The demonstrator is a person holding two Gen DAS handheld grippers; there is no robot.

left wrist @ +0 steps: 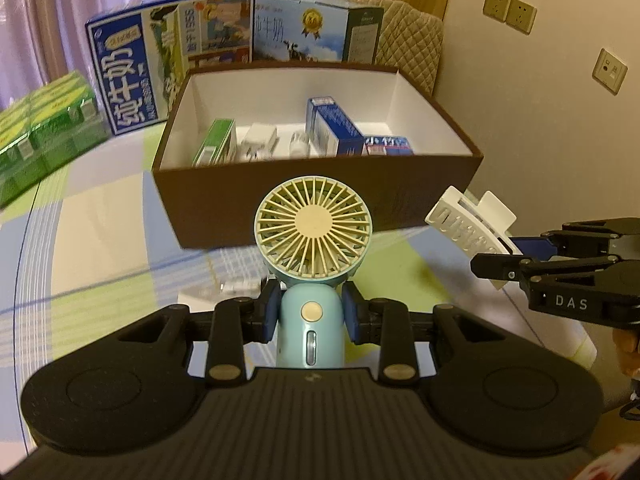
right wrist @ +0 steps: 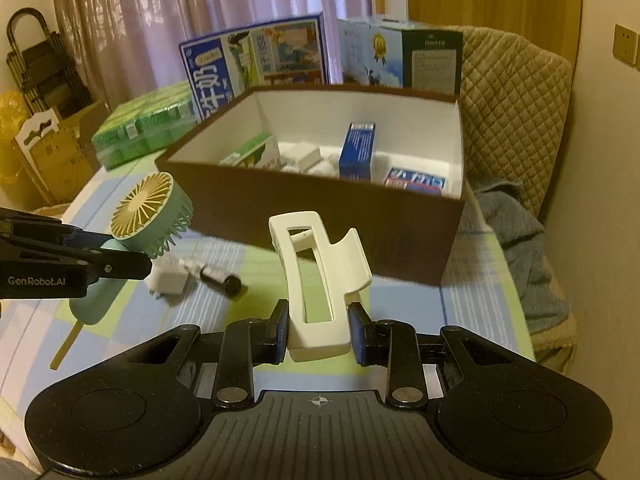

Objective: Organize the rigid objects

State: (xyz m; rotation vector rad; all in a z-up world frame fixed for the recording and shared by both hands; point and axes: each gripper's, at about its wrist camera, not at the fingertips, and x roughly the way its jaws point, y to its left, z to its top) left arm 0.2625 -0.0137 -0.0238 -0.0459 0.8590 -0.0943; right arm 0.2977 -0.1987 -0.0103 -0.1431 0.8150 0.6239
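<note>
My left gripper (left wrist: 311, 312) is shut on the light-blue handle of a small handheld fan (left wrist: 313, 227), whose cream grille faces me, lifted above the checked tablecloth. From the right wrist view the same fan (right wrist: 150, 210) hangs at the left. My right gripper (right wrist: 320, 330) is shut on a white hair claw clip (right wrist: 320, 272), held upright in front of the brown box (right wrist: 320, 216). That clip (left wrist: 466, 228) shows at the right of the left wrist view. The open box (left wrist: 316, 196) holds a green carton, a blue carton, a flat blue packet and white items.
A white plug adapter (right wrist: 170, 278) and a small black piece (right wrist: 224, 278) lie on the cloth left of the clip. Milk cartons (left wrist: 168, 60) and a green pack (left wrist: 44, 132) stand behind and left of the box. A quilted chair (right wrist: 516, 116) and grey cloth (right wrist: 516, 240) sit to the right.
</note>
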